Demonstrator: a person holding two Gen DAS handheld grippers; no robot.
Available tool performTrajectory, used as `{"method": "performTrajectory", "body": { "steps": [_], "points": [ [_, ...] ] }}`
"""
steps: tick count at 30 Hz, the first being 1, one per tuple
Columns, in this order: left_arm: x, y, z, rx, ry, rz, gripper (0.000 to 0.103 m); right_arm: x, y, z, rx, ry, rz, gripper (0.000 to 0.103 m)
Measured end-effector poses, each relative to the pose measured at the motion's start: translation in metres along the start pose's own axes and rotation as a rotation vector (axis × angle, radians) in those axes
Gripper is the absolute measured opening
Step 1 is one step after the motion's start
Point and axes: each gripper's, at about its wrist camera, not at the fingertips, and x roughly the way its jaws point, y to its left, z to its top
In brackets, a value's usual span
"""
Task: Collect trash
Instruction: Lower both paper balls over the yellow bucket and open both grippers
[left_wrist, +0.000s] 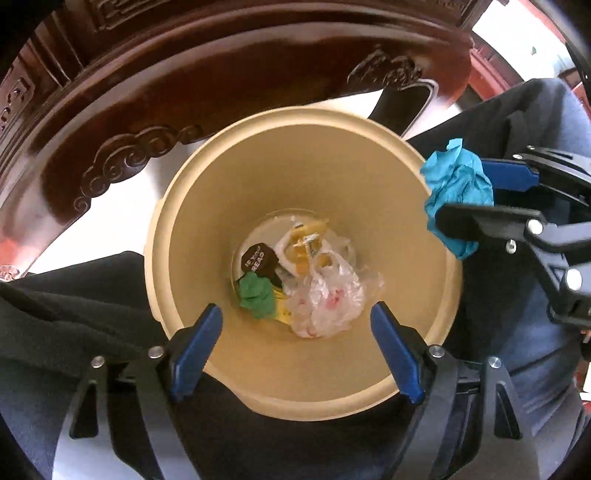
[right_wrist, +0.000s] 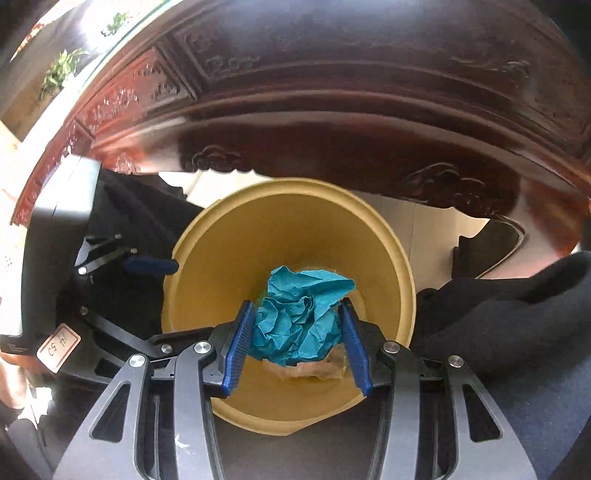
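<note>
tan bin seen from above, open-topped, upright, green wad dropped at the bottom beside a crinkly clear bag, dark wrapper and yellow scraps, teal wad crumpled up, pinched over the bin mouth

carved dark wooden furniture, pale floor, perhaps tiled

The bin mouth gapes clear below; the carved table crowds its far rim.

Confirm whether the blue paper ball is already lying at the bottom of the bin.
No, the blue paper ball is clamped in the right gripper above the bin.
</note>
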Motion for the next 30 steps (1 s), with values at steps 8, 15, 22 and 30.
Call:
{"method": "performTrajectory", "body": {
  "steps": [8, 15, 22, 30],
  "points": [
    [0.006, 0.002, -0.002, 0.007, 0.018, 0.007, 0.084, 0.009, 0.006, -0.001, -0.038, 0.038, -0.007, 0.047],
    [0.013, 0.0, -0.002, 0.022, 0.043, 0.026, 0.088, 0.012, 0.008, 0.002, -0.059, 0.048, -0.003, 0.047],
    [0.017, 0.002, -0.003, 0.024, 0.057, 0.042, 0.091, 0.014, 0.011, 0.004, -0.084, 0.066, 0.001, 0.05],
    [0.02, 0.002, -0.006, 0.033, 0.068, 0.045, 0.092, 0.013, 0.017, 0.005, -0.111, 0.061, -0.017, 0.062]
  ]
}}
